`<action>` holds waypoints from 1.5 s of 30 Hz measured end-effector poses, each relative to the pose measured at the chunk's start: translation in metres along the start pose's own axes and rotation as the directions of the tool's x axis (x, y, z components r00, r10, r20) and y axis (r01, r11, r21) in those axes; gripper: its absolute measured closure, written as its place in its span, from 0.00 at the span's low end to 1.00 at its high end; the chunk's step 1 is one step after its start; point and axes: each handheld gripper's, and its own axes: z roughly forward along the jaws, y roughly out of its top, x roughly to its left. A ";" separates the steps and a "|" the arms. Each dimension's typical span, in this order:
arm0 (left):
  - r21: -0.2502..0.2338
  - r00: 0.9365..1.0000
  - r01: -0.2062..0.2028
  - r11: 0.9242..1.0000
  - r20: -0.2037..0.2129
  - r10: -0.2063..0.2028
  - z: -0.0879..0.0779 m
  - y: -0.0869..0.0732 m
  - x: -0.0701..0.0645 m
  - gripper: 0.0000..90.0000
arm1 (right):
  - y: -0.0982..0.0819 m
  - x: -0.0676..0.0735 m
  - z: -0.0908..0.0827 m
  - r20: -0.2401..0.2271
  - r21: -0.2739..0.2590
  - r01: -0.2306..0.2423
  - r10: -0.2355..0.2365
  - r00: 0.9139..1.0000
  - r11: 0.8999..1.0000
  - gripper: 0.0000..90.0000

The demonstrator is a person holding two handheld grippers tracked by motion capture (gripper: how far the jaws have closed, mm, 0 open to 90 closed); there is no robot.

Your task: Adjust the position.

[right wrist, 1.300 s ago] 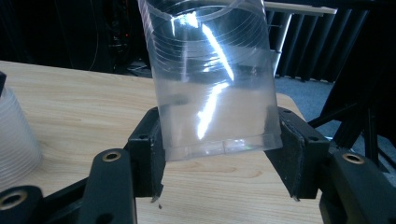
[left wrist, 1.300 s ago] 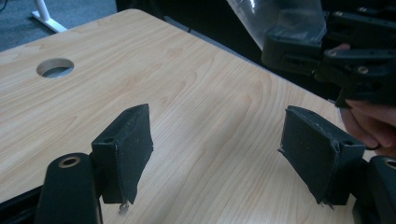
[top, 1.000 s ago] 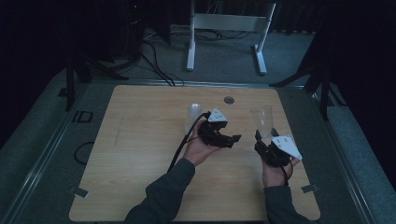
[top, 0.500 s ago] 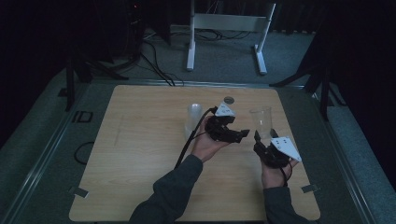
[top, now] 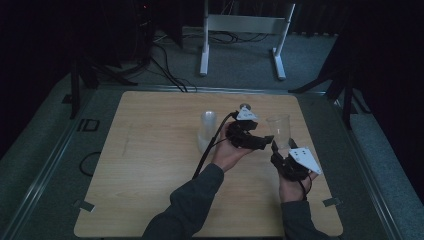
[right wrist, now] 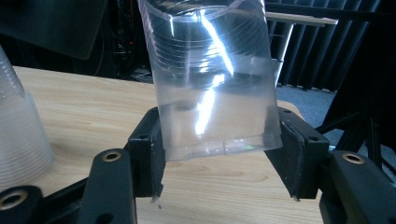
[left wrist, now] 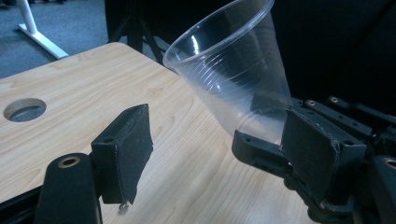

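Observation:
A clear plastic cup (top: 278, 129) stands upright in my right gripper (top: 278, 150), whose jaws are shut on its base; the right gripper view shows the cup (right wrist: 210, 79) pinched between both pads (right wrist: 154, 154). My left gripper (top: 264, 142) is held just left of it, open, pointing at the cup's lower part. In the left gripper view the cup (left wrist: 233, 70) leans ahead near the right pad (left wrist: 315, 151), with bare table between the jaws. A stack of upturned clear cups (top: 206, 131) stands on the table to the left of both hands.
The wooden table (top: 150, 165) has a round cable hole (top: 245, 106) near its far edge, also seen as the hole (left wrist: 24, 108). The cup stack (right wrist: 18, 135) sits close on the left. A white metal stand (top: 245, 30) stands on the floor behind.
My left hand has carried its gripper to the right and a little up, closer to the held cup. The right gripper and the cup have stayed put.

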 end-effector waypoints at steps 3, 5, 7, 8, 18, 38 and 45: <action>-0.007 1.000 0.008 1.000 0.006 -0.008 0.001 0.000 0.000 0.27 | 0.000 0.001 0.000 0.001 -0.001 0.000 0.000 1.000 1.000 0.46; -0.008 1.000 0.010 1.000 0.004 -0.010 0.001 0.001 -0.001 0.27 | -0.001 0.001 0.000 0.001 -0.003 -0.002 0.002 1.000 1.000 0.46; -0.012 1.000 0.014 1.000 0.008 -0.014 0.002 0.003 -0.002 0.27 | -0.001 0.001 0.000 0.003 -0.006 -0.004 0.004 1.000 1.000 0.46; -0.011 1.000 0.014 1.000 0.009 -0.014 0.003 0.003 -0.002 0.26 | -0.001 0.001 0.000 0.003 -0.008 -0.006 0.006 1.000 1.000 0.46; -0.022 1.000 0.027 0.999 0.014 -0.027 0.010 0.008 -0.010 0.21 | 0.001 0.002 -0.001 0.004 -0.022 -0.004 0.004 1.000 1.000 0.46; -0.043 0.996 0.093 0.995 0.023 -0.092 0.018 0.010 -0.011 0.20 | 0.001 0.008 -0.003 -0.007 -0.043 0.000 0.000 1.000 0.999 0.46; -0.049 0.995 0.101 0.994 0.022 -0.100 0.021 0.010 -0.011 0.20 | 0.000 0.011 -0.002 -0.011 -0.048 -0.002 0.002 1.000 0.999 0.46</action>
